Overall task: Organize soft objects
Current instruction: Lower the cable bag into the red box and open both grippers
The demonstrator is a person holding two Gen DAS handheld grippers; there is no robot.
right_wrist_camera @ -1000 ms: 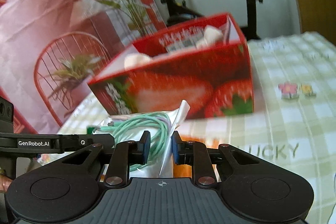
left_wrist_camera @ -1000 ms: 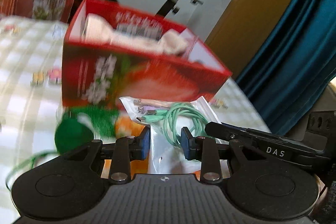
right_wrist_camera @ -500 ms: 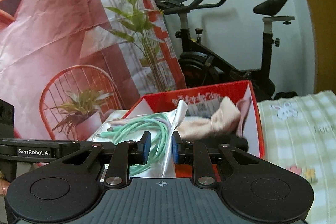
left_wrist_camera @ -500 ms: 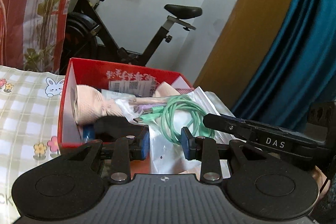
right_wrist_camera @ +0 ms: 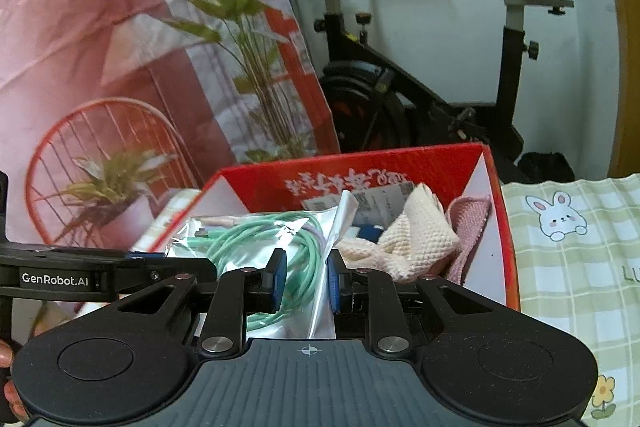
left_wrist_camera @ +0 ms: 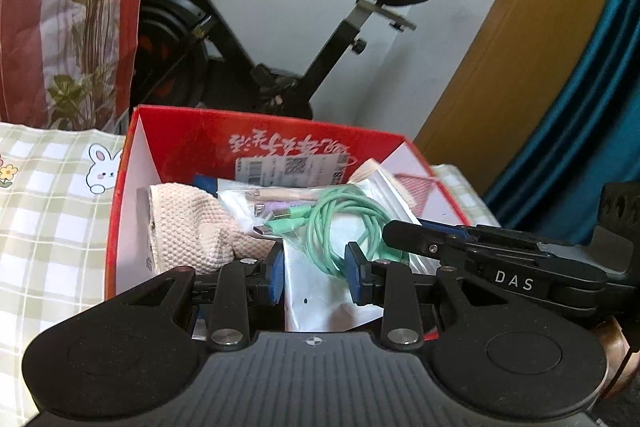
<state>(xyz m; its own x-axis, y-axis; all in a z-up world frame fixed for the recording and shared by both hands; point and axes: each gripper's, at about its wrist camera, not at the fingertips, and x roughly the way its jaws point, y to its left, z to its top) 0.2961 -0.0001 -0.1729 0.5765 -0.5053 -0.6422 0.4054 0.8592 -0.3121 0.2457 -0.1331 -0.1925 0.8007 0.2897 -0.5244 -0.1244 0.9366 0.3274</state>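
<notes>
Grippers first, seen from the left wrist. The left gripper (left_wrist_camera: 315,277) pinches the near edge of a clear bag (left_wrist_camera: 332,259) between its blue pads. The bag hangs over the red box (left_wrist_camera: 120,227), right above its front half. Inside the bag is a green cable (left_wrist_camera: 344,223), rolled in loops. Next to the bag, deeper in the box, lies a pale knit cloth (left_wrist_camera: 188,223). The right gripper (left_wrist_camera: 404,233) comes in from the side and its black tip sits on the bag's far edge. The box stands on a checked cloth (left_wrist_camera: 48,227).

From the right wrist, the right gripper (right_wrist_camera: 307,279) is pressed almost together on a fold of the bag (right_wrist_camera: 324,259). The green cable (right_wrist_camera: 256,239) bulges out beside the pads. Past the bag, inside the box (right_wrist_camera: 508,227), rest the knit cloth (right_wrist_camera: 408,239) and a pink cloth (right_wrist_camera: 472,227).

I think the bag is light and floppy, and its plastic looks slippery. It would sag if held by one corner. Holding two edges, away from the cable lump, seems the safest way. The bag is not in the box yet.
</notes>
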